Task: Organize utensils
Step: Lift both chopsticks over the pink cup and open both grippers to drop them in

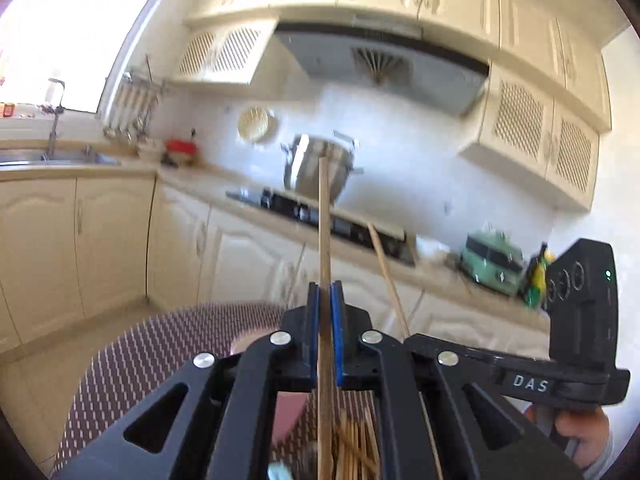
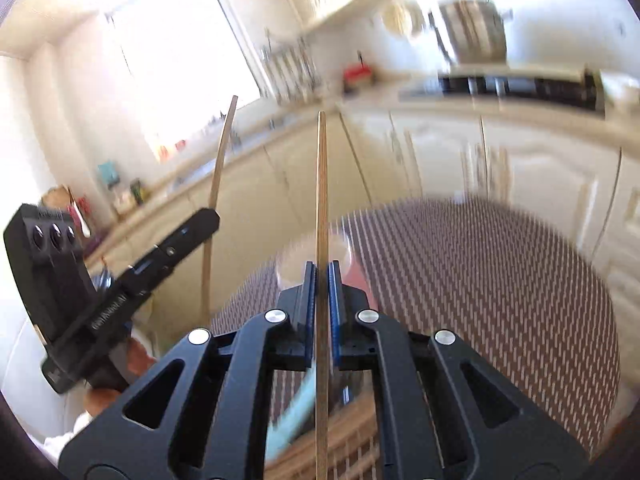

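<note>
One patterned table (image 2: 500, 280), cream kitchen.

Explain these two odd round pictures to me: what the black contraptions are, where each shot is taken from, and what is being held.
There is no robot here: a person carries black hand-held tongs in each hand, with a wide-angle camera on each looking along its fingers. One picture looks out from the left tongs, the other from the right tongs. Each is shut on one thin wooden chopstick sticking up. Each also shows the other tongs beside it. Below is a round table with a dark patterned cloth and a pile of loose wooden chopsticks. Behind is a cream kitchen.
</note>
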The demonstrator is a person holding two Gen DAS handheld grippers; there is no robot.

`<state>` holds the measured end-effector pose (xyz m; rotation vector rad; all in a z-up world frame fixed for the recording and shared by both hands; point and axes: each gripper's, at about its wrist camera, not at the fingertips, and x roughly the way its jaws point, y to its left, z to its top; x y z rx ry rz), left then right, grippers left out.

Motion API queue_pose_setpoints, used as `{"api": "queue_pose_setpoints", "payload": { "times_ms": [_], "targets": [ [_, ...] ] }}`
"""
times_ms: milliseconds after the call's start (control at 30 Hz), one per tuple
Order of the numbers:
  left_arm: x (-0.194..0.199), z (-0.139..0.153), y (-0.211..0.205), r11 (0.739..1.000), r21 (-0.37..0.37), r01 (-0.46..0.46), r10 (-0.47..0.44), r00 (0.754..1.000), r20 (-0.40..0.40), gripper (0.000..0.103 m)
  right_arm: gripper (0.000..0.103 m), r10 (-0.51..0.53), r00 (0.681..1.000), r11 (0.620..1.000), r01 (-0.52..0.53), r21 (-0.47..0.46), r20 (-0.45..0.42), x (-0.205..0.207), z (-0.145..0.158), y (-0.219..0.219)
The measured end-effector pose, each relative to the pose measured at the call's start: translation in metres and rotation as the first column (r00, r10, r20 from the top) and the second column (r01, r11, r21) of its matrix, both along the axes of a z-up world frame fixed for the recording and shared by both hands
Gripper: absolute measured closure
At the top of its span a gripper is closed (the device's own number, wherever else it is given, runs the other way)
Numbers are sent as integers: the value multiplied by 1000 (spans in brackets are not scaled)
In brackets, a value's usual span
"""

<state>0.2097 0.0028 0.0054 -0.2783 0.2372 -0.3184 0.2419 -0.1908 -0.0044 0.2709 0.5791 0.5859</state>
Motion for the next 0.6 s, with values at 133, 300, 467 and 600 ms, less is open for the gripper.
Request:
{"api": "queue_pose_setpoints", "payload": {
  "times_ms": [133,300,467,600],
  "targets": [
    [20,20,3,998,-48,-49,54,992,116,97,96,-27,994,997,20,72,102,30,20,9],
    [53,28,8,991,-104,-85,102,980,171,97,96,-77,973,991,52,120,217,57,36,27],
    [78,13,11,985,-127,-113,134,976,173,97,96,-126,959,983,87,159,253,79,41,31],
    [93,-7,13,984,-126,-122,140,980,143,97,96,-130,958,985,94,145,257,86,26,40]
  ]
}}
